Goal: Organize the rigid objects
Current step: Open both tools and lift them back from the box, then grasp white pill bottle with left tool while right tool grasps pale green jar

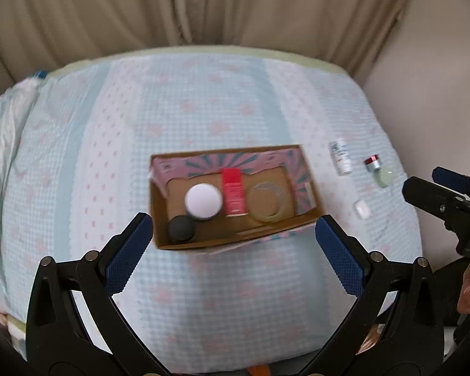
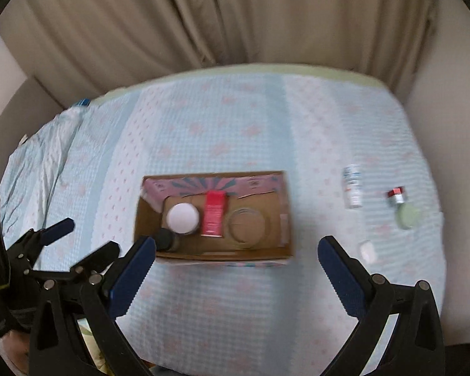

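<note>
A bed (image 1: 222, 100) fills the lower part of both views. Its cover is a pale blue quilted bedspread (image 2: 241, 131) with a fine check texture, lengthwise stripes and faded pink motifs; a pale green edge (image 1: 266, 51) shows along the far side. At the left, the fabric is rumpled into folds (image 1: 6, 131). Behind the bed hang beige curtains (image 2: 235, 15) in deep vertical pleats, drawn shut across the whole back. A plain off-white wall (image 1: 429, 78) stands at the right, meeting the curtains at the corner. Lighting is soft and even. Both views are motion-blurred.
</note>
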